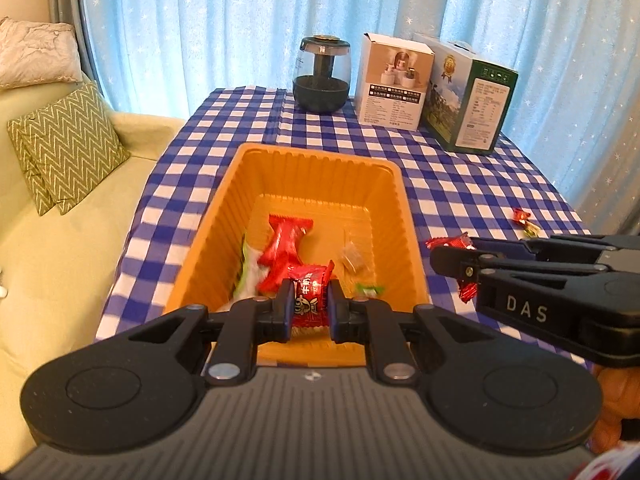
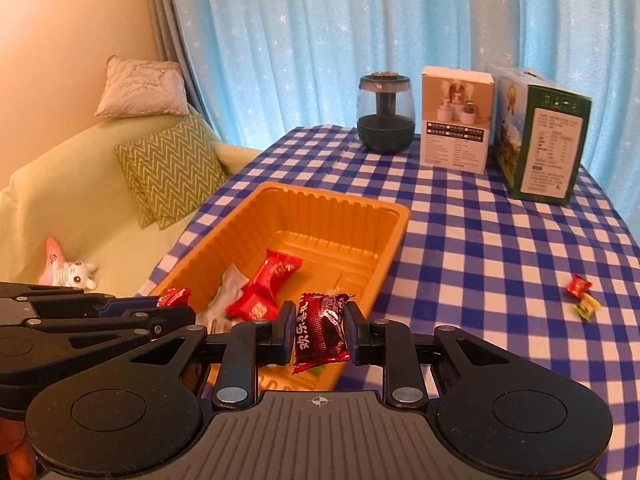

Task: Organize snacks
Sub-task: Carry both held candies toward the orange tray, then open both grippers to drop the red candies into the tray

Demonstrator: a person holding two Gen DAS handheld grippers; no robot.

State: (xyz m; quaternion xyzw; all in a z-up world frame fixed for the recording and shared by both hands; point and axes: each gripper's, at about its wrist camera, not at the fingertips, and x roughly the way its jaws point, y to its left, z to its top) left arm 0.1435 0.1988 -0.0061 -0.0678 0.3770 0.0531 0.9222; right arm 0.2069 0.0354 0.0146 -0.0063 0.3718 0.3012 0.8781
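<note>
Both grippers hold candy over the near end of the orange tray [image 1: 404,216]. On the left gripper [image 1: 310,306], the two pads are pressed against a small red-wrapped candy [image 1: 308,300] that hangs above the tray's near rim. On the right gripper [image 2: 318,330], the pads pinch a dark red packet with white characters [image 2: 322,328], held upright just over the tray's near right corner. Inside the tray lie several more snacks: two red wrappers [image 2: 266,286] overlapping toward the middle, a white-and-green packet [image 1: 248,268] against the left wall, a small clear-wrapped piece [image 1: 352,258] on the right side of the floor, and a green-tipped one [image 1: 370,290] near the front. Out on the blue-and-white checked table [image 2: 480,240], well apart from the tray to the right, a small red candy [image 2: 577,285] and a yellow-green candy [image 2: 586,306] sit just beside each other. At the far edge of the table stand a dark glass jar [image 2: 386,114], a white box [image 2: 456,118] and a green box [image 2: 540,136].
</note>
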